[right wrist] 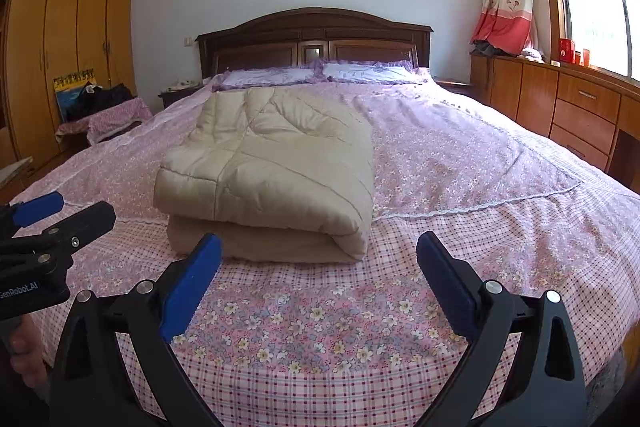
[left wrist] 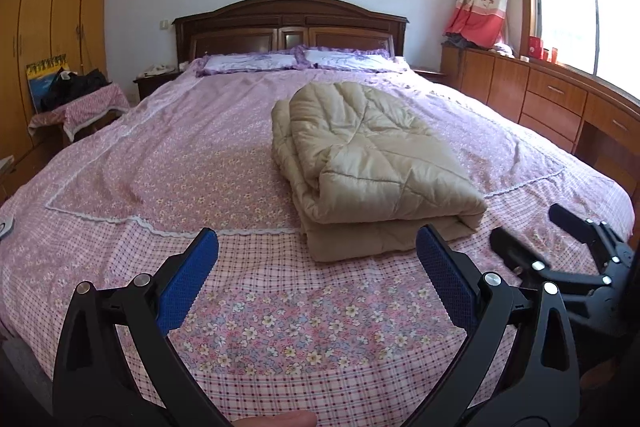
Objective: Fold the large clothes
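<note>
A beige quilted padded garment (left wrist: 372, 163) lies folded in a thick stack on the pink floral bedspread (left wrist: 180, 155), also in the right wrist view (right wrist: 272, 171). My left gripper (left wrist: 318, 243) is open and empty, held above the bed's near end, short of the stack and a little left of it. My right gripper (right wrist: 320, 247) is open and empty, short of the stack's near right corner. Each gripper shows in the other's view: the right one at the right edge (left wrist: 560, 231), the left one at the left edge (right wrist: 60, 213).
The bed's dark wooden headboard (left wrist: 288, 23) and two purple pillows (left wrist: 248, 61) are at the far end. A wooden dresser (left wrist: 560, 99) runs along the right under the window. A wardrobe (left wrist: 52, 27) and a covered stool with dark clothes (left wrist: 76, 103) stand on the left.
</note>
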Demonstrator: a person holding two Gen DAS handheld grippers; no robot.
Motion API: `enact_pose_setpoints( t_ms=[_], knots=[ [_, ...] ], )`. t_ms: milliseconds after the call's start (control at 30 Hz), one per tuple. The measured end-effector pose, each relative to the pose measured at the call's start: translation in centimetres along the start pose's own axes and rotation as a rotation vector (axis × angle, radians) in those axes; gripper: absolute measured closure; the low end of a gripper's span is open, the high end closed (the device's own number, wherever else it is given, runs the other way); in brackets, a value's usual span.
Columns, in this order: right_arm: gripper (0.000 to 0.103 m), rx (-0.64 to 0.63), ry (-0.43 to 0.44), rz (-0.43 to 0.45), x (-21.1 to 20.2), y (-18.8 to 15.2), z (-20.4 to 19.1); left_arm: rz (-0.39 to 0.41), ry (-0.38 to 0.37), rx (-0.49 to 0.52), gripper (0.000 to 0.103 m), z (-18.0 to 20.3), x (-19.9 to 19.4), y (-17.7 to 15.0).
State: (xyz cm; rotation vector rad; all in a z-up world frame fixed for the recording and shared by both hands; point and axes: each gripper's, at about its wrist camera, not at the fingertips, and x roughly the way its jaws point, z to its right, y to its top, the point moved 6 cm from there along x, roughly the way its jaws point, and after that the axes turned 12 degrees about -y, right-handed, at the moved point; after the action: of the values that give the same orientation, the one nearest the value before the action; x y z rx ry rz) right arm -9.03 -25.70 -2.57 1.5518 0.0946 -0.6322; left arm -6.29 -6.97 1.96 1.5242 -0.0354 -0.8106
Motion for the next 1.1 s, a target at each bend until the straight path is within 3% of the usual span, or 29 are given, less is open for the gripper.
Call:
enact_pose_setpoints(
  t_ms=[300,1100],
  knots=[
    [0.009,-0.021,0.005,0.000,-0.2,-0.3,-0.8,-0.012,-0.002,-0.041,0.004,-1.0,0.0,0.0],
    [0.009,-0.025,0.010,0.003,-0.6,-0.3,-1.9,-0.013,-0.009,-0.027,0.004,-1.1,0.3,-0.4]
  ],
)
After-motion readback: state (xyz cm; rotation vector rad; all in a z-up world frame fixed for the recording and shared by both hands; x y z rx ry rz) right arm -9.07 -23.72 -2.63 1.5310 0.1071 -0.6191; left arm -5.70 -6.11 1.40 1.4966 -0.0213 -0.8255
